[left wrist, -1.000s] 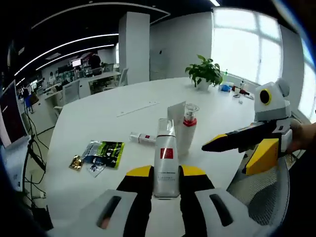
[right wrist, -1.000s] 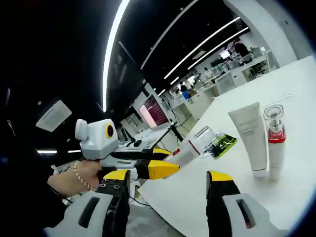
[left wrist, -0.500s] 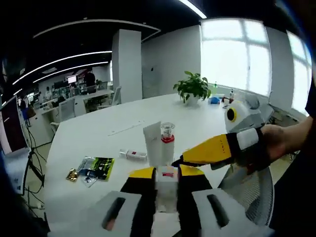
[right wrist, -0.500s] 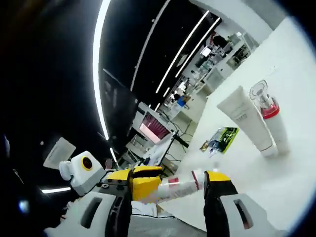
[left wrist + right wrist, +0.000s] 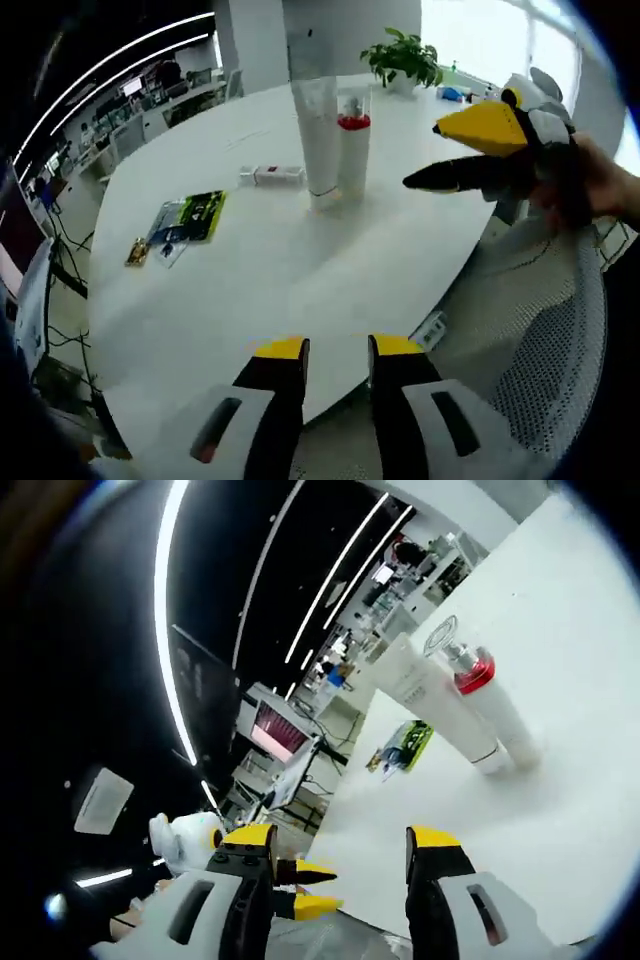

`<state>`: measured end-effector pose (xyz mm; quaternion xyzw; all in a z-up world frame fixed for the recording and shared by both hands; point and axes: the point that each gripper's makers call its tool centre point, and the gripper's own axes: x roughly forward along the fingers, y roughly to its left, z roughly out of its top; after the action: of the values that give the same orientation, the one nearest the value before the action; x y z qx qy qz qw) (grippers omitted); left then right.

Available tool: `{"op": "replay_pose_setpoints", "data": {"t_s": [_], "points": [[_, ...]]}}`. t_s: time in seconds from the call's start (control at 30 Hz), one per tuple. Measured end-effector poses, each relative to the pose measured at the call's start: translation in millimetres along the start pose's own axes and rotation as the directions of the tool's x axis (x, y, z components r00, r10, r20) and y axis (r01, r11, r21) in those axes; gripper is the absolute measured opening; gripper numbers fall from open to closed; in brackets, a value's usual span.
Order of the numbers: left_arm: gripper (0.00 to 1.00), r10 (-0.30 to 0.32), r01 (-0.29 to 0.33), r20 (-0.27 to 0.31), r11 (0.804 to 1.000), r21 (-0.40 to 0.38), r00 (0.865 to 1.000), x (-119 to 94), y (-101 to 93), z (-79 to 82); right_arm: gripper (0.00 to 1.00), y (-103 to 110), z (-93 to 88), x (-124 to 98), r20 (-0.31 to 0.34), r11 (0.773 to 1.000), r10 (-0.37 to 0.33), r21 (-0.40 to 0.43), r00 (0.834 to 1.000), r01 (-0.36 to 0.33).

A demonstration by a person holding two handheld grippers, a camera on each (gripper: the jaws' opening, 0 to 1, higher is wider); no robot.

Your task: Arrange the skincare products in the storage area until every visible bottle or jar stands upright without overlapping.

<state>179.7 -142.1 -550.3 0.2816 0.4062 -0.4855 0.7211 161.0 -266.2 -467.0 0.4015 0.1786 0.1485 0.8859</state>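
Left gripper view: left gripper (image 5: 335, 347) jaws apart by a narrow gap, nothing between them, hanging over the near edge of the round white table (image 5: 250, 270). White squeeze tube (image 5: 318, 140) standing on its cap, clear bottle with a red collar (image 5: 352, 140) upright just beside it, touching or nearly. Small white tube with red label (image 5: 271, 176) lies flat behind them. Green sachet packets (image 5: 180, 222) to the left, well apart. Right gripper (image 5: 455, 160) comes in from the right, held by a hand (image 5: 590, 195), over a grey mesh chair (image 5: 530, 330); can't tell its jaw state here. Potted plant (image 5: 405, 60) at the far edge.

Right gripper view: right gripper (image 5: 340, 835) jaws spread wide, empty. White squeeze tube (image 5: 430, 695) and red-collared bottle (image 5: 485, 695) side by side on the table, green packets (image 5: 400, 748) beyond. Left gripper's yellow tips (image 5: 305, 888) low between the jaws.
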Motion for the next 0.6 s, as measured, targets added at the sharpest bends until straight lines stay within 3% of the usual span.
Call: {"op": "replay_pose_setpoints", "data": {"t_s": [0.1,0.17,0.23,0.3,0.37,0.47,0.57,0.6], "points": [[0.33,-0.023,0.023,0.018,1.0,0.019,1.0,1.3,-1.0,-1.3,0.54,-7.2,3.3,-8.3,-0.059,0.991,-0.036,-0.133,0.998,0.028],[0.34,-0.039,0.039,-0.017,0.999,0.003,0.999,2.0,-3.8,-8.3,0.49,-8.9,2.4,-13.2,-0.109,0.98,-0.045,-0.199,0.993,0.023],[0.37,-0.055,0.056,-0.093,0.998,0.015,0.994,4.8,-1.2,-22.6,0.43,-11.4,-13.1,-18.6,-0.228,0.976,-0.037,-0.216,0.973,-0.013],[0.38,-0.072,0.072,-0.095,0.997,0.004,0.993,5.8,-3.6,-24.9,0.4,-10.4,-35.7,-26.3,-0.341,0.972,-0.013,-0.224,0.94,-0.068],[0.37,-0.107,0.106,-0.114,0.994,-0.018,0.988,6.7,-7.6,-27.8,0.45,-21.2,-53.4,-33.1,-0.418,0.971,-0.051,-0.234,0.907,-0.053],[0.4,-0.147,0.142,-0.16,0.989,-0.038,0.976,8.8,-14.2,-38.5,0.47,-30.5,-68.7,-37.6,-0.477,0.98,-0.065,-0.195,0.877,-0.033],[0.41,-0.194,0.183,-0.202,0.98,-0.074,0.96,12.1,-20.9,-49.8,0.43,-34.3,-81.2,-41.3,-0.553,0.988,-0.06,-0.151,0.831,-0.029],[0.42,-0.229,0.209,-0.229,0.972,-0.109,0.946,11.8,-28.4,-54.8,0.44,-34.4,-80.9,-39.0,-0.551,0.988,-0.055,-0.148,0.833,-0.032]]}}
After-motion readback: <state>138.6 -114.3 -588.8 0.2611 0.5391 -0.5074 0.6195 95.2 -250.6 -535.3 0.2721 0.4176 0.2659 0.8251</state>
